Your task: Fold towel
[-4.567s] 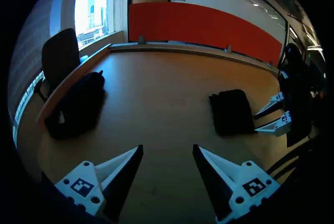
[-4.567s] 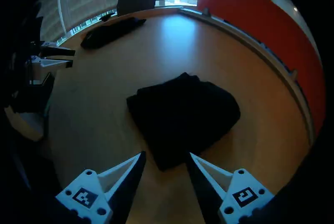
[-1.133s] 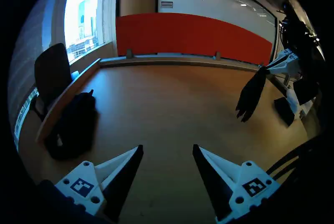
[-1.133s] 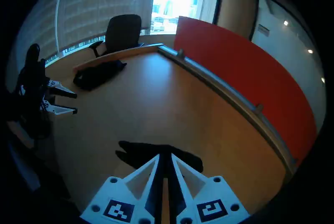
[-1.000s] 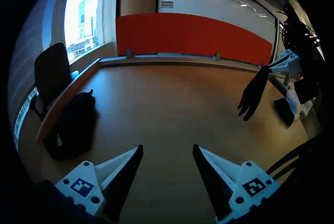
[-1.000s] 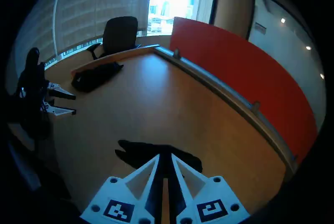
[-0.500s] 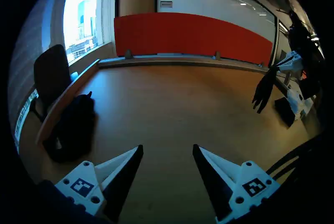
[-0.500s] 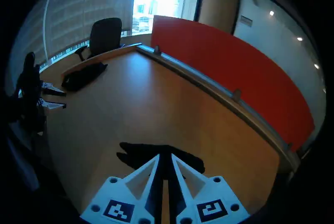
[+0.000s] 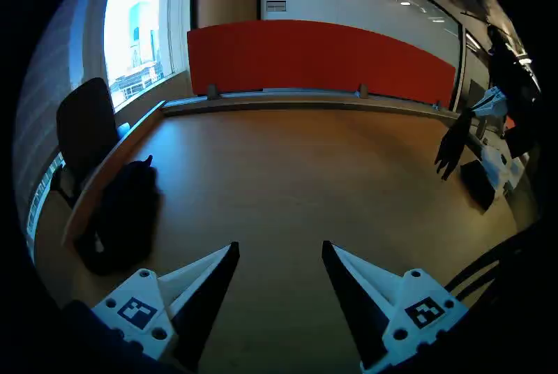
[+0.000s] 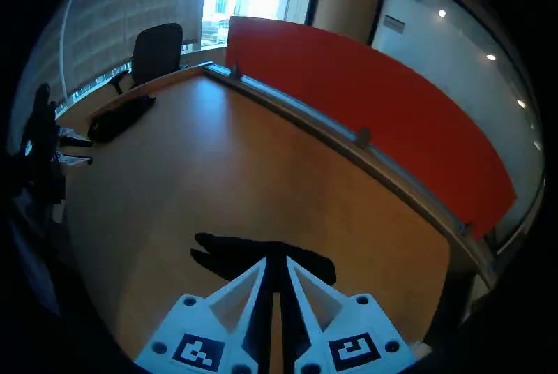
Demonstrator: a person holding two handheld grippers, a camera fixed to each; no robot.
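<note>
R gripper (image 10: 273, 262) clamps towel (image 10: 223, 252), dangling over desk (image 10: 209, 165); L gripper (image 9: 279, 245) agape.

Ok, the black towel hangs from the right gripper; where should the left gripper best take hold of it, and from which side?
Probably its lower free end. The towel hangs bunched and narrow from the shut right gripper, bottom tips loose above the desk. The open left gripper could come in level from its own side, closing on one tip.
</note>
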